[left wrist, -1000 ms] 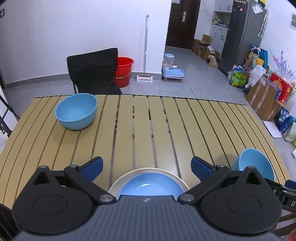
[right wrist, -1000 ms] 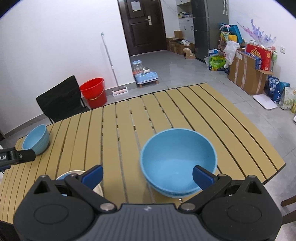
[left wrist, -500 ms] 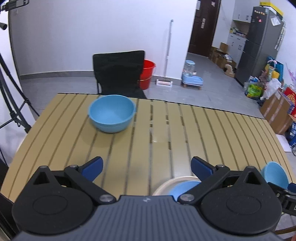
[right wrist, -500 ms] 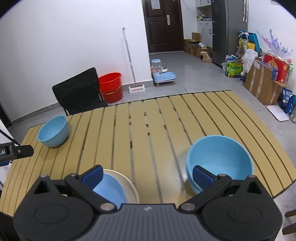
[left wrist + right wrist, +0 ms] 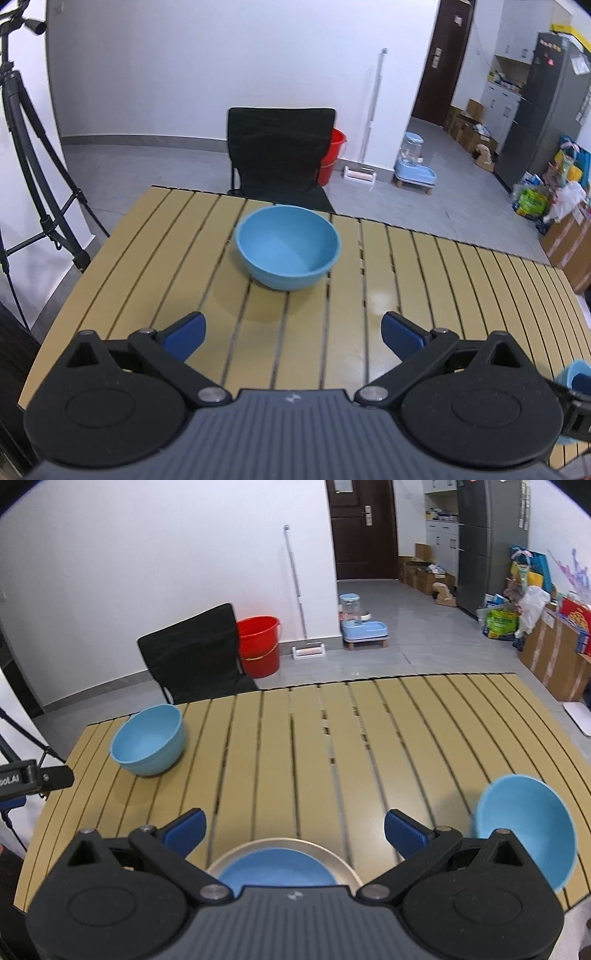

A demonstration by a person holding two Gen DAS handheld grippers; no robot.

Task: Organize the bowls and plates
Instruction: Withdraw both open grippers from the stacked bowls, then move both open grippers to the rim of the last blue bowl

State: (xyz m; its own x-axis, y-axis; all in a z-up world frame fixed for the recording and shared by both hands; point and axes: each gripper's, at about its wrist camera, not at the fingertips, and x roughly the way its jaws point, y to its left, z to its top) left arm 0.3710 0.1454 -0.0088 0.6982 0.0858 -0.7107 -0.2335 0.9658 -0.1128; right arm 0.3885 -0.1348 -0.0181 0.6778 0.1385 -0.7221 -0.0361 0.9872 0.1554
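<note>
Right wrist view: three blue bowls are counted around the spread, empty right tool point(image 5: 294, 827): far left point(image 5: 149, 740), right point(image 5: 526, 829), and one below on a metal plate point(image 5: 284, 864). The left tool point(image 5: 292, 330) is spread too.

Both wrist cameras look forward over their tongs across the table point(image 5: 424, 266); both views share the far blue bowl point(image 5: 287, 252) point(image 5: 148, 740) and black chair point(image 5: 279, 155) point(image 5: 192, 653).

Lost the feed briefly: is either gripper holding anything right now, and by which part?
Nothing is held. The left gripper and right gripper are both open, with only the table between their fingers.
</note>
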